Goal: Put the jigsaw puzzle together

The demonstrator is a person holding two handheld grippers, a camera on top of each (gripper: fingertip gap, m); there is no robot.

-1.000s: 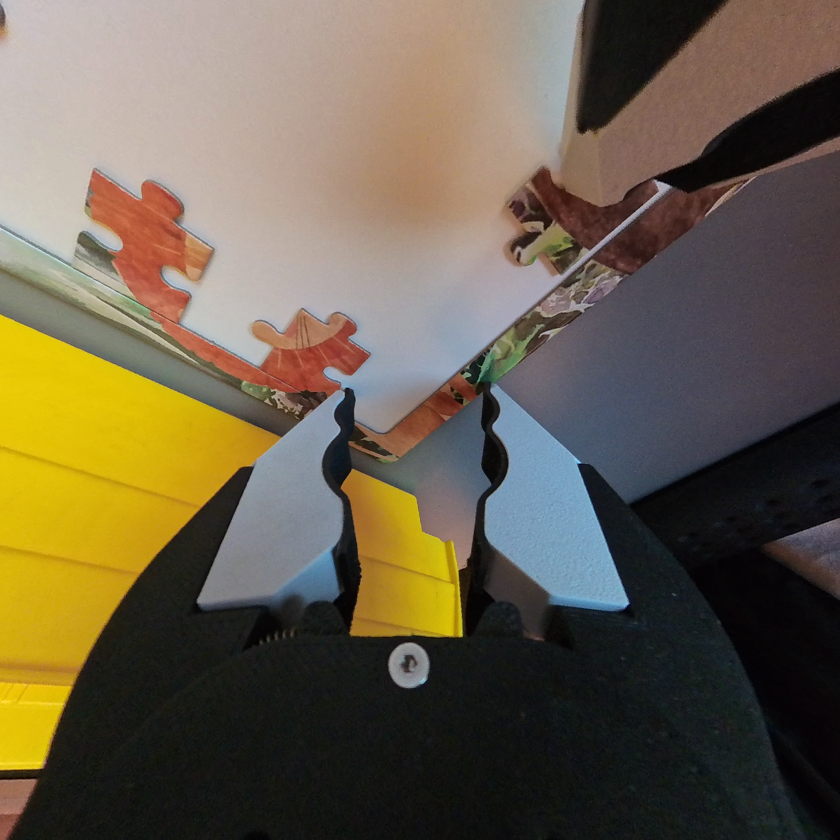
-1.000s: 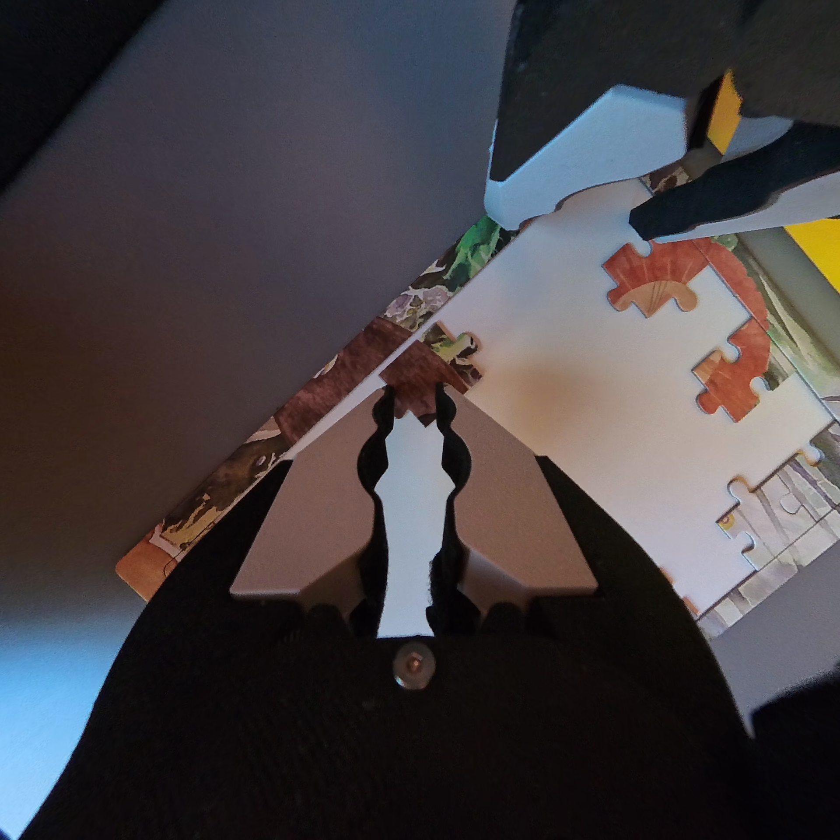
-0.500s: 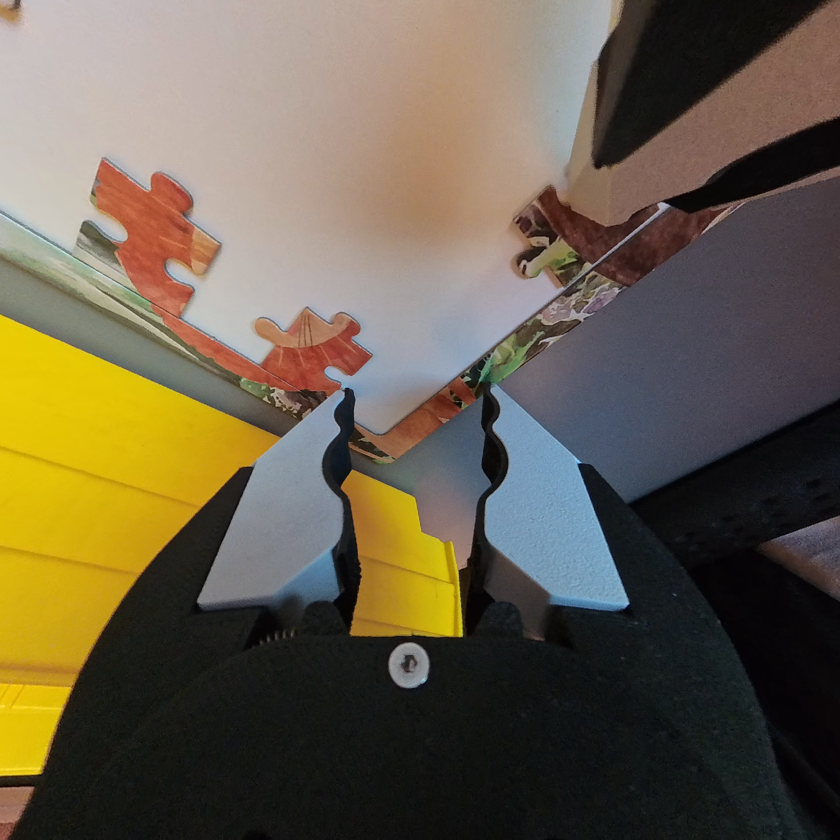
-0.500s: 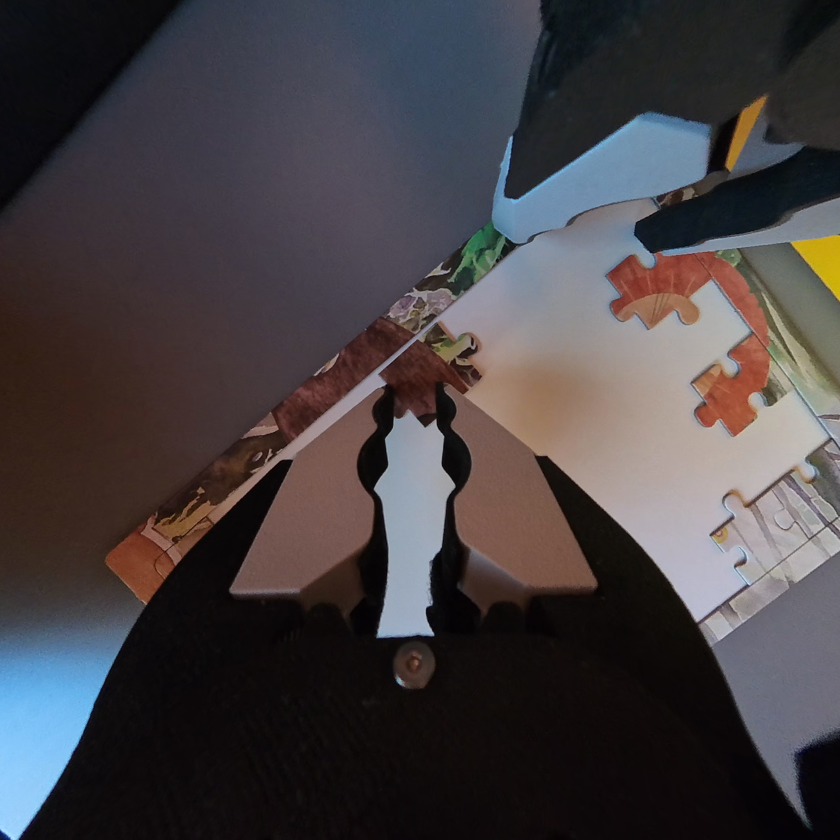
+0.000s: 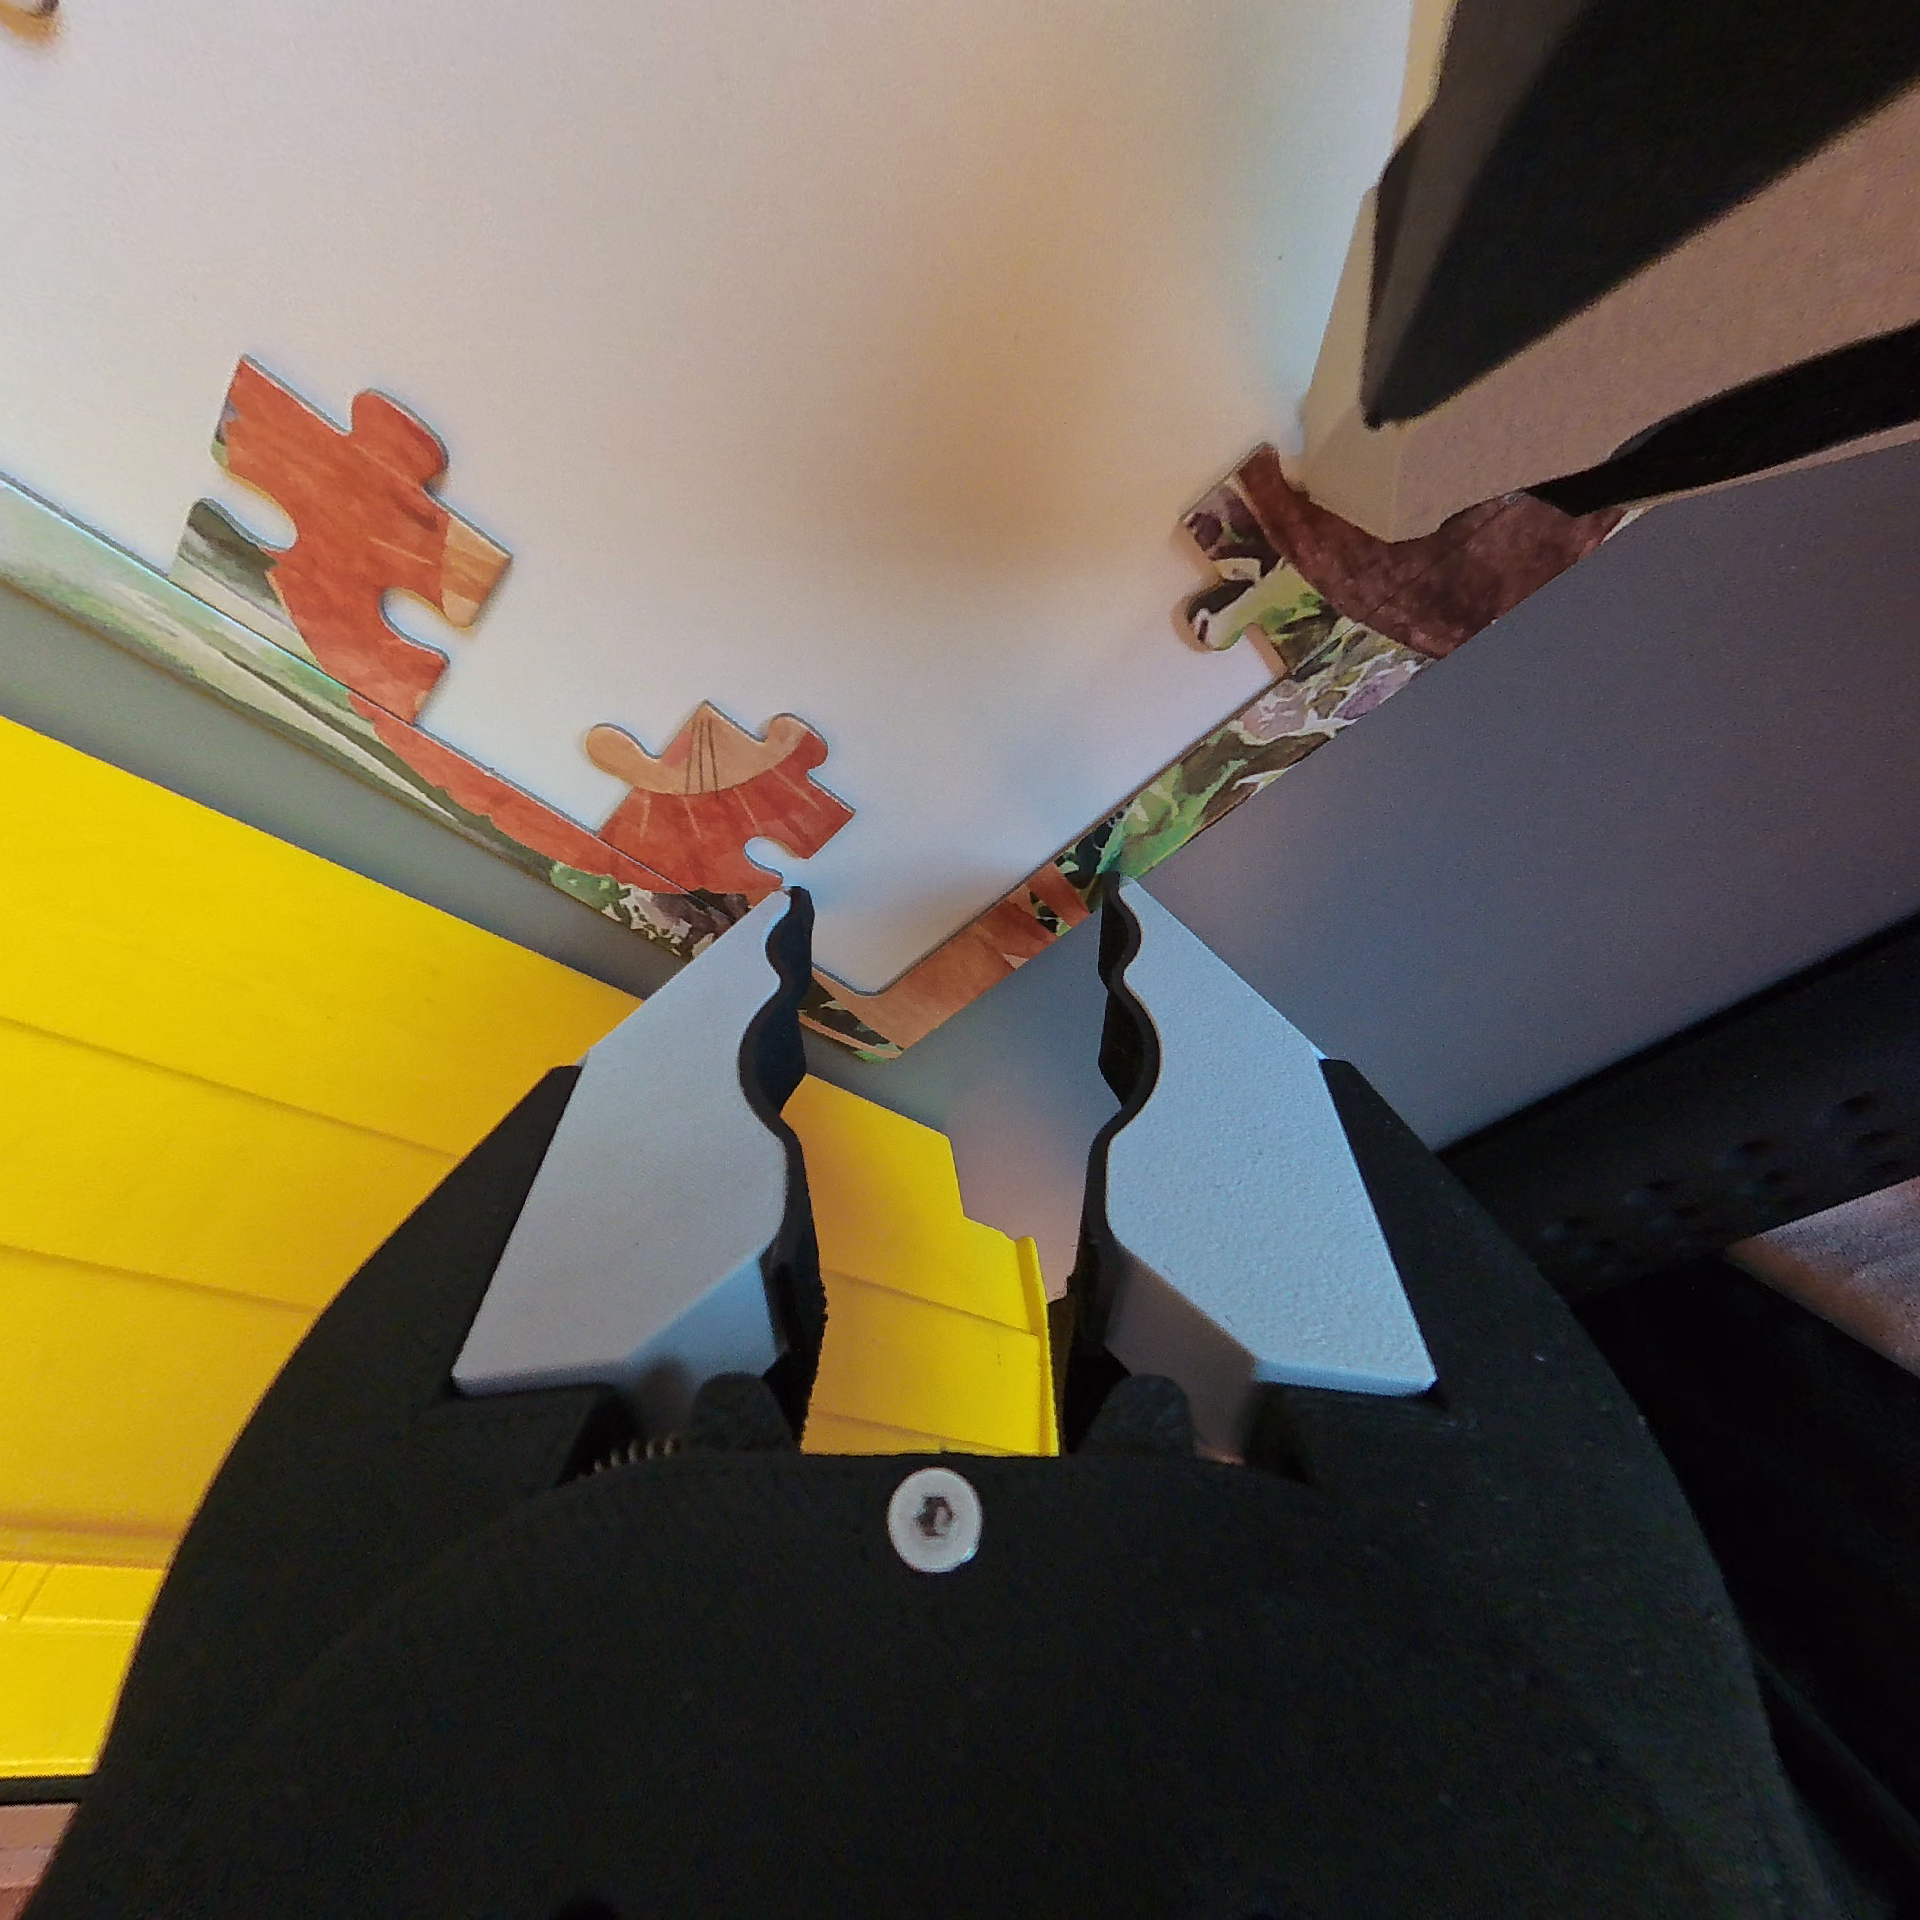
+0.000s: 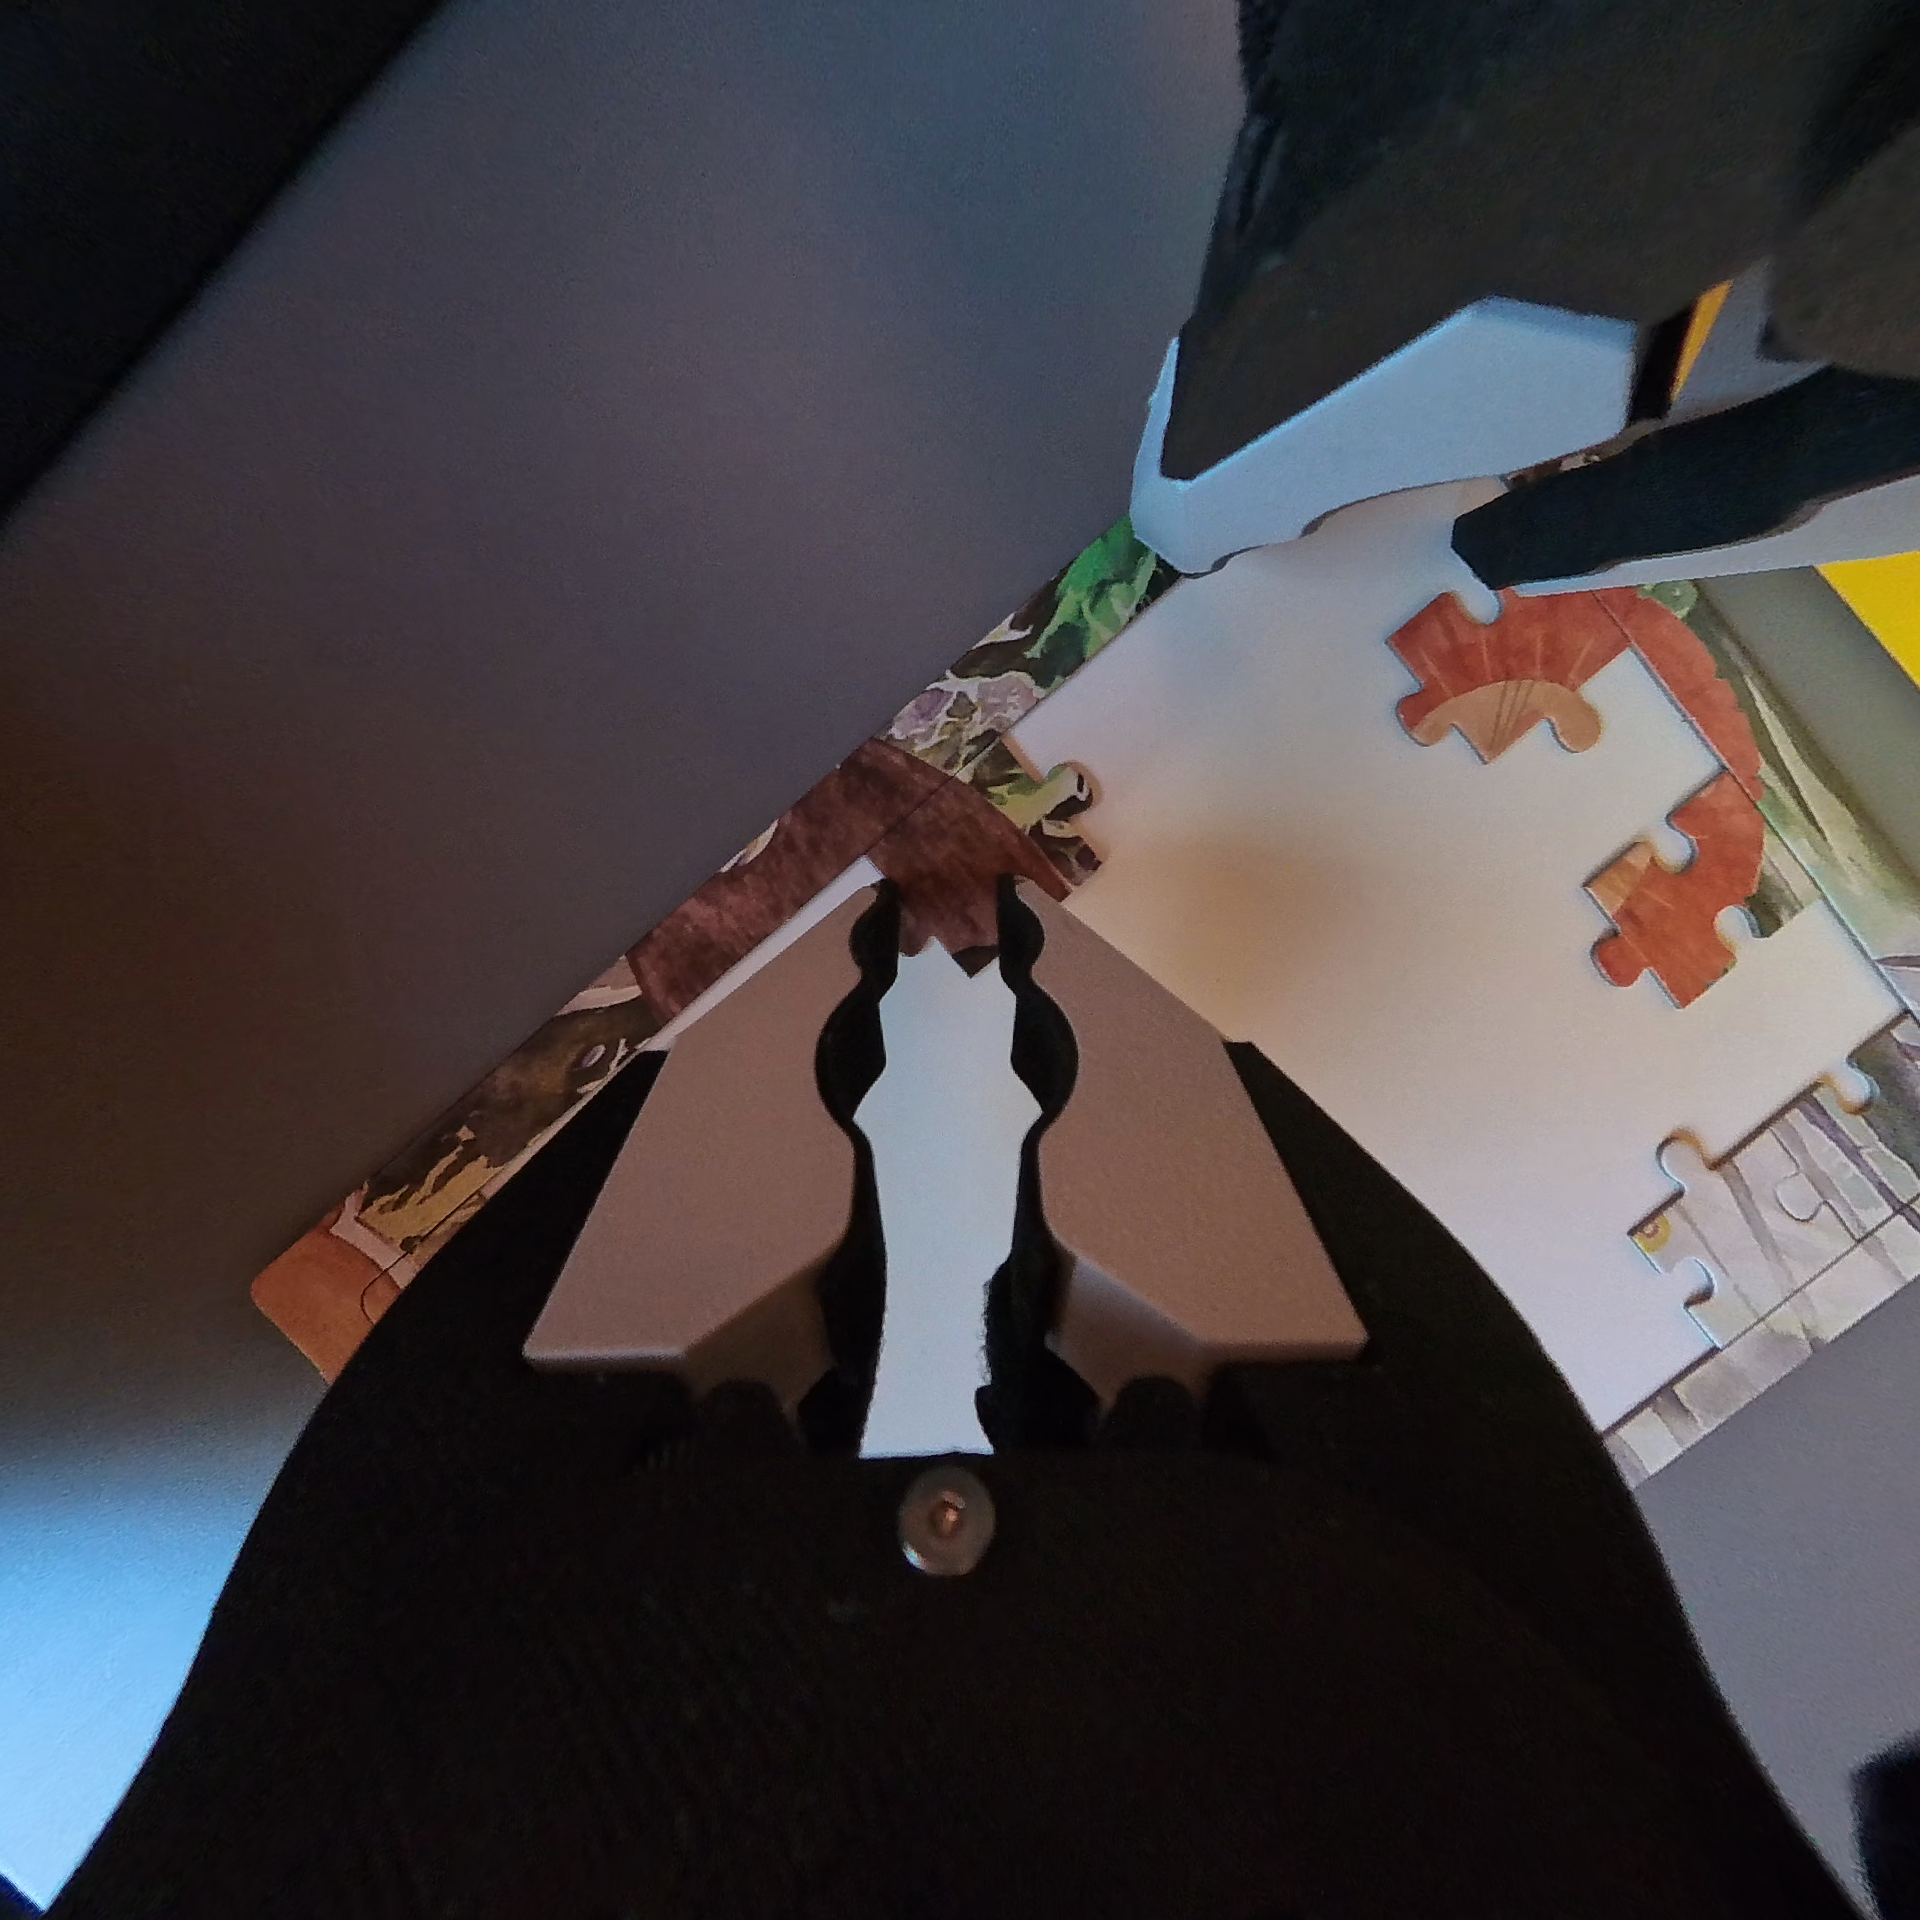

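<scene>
The jigsaw puzzle point(image 5: 727, 312) lies flat on the grey worktop point(image 5: 1558, 831), directly ahead of both grippers. Its near corner sits between the fingertips of the left hand-held gripper point(image 5: 951, 902), seen from the left wrist view; the tips are at the level of the frame's border there, and whether they touch it cannot be told. The jaws of this gripper stand well apart, with nothing between them but the frame corner and worktop beyond.

The right hand-held gripper point(image 6: 945, 896) reaches the puzzle from the adjoining side. Its jaws are narrowed to a small gap, and its tips sit at a dark brown piece point(image 6: 951, 847) placed against the frame's border; the piece's edge fills the space between the tips, but whether they clamp it or only rest on it cannot be told. In the left wrist view the same gripper shows at the upper right, its pale finger pressing down over that brown piece.

The puzzle is a white tray with a printed border of greens, browns and purples, mostly bare inside. Two red-orange fan pieces point(image 6: 1496, 675) are fitted along one edge, a second one point(image 6: 1683, 894) farther along, each with tabs reaching into the white field. A cluster of pale grey-lilac pieces point(image 6: 1787, 1226) is joined at the far corner in the right wrist view. A yellow bin point(image 5: 260, 1039) stands just beside the worktop edge, on the left gripper's side.
</scene>
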